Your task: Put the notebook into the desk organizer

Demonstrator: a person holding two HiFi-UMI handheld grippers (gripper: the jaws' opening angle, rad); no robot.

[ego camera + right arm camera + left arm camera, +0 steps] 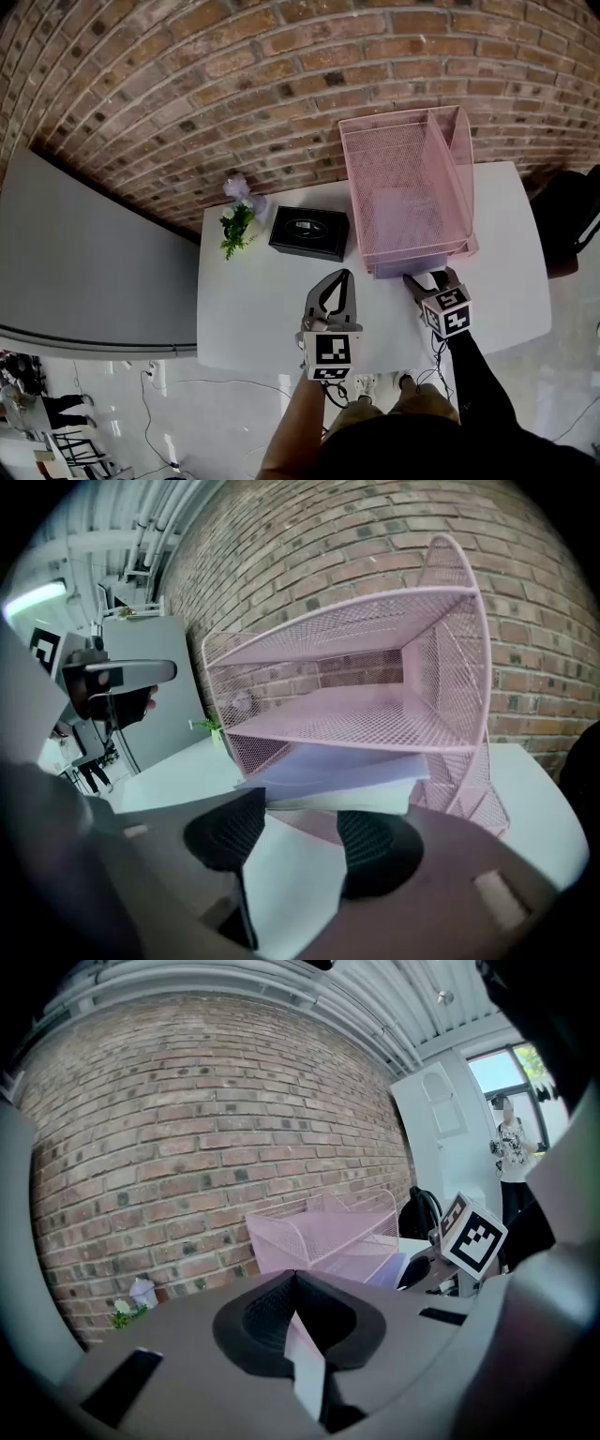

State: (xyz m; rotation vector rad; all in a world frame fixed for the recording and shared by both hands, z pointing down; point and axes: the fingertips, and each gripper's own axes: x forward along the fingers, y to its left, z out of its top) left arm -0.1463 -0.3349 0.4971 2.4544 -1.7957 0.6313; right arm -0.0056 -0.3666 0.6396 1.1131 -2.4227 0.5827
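Observation:
A pink mesh desk organizer (450, 150) (356, 714) (319, 1232) stands at the back of the white table (253, 309). A lavender notebook (410, 266) (347, 771) (389, 1269) lies flat in its bottom tier, with its near end sticking out of the front. My right gripper (424, 279) (300, 817) is right at that end. Its jaws stand apart and the pads do not press on the notebook. My left gripper (343, 276) (295, 1277) hovers over the table to the left of the organizer, shut and empty.
A black box (309, 232) and a small potted plant (239, 225) sit left of the organizer by the brick wall. A dark chair (572, 220) stands past the table's right edge. A grey panel (84, 262) lies to the left. A person (514, 1143) stands far off.

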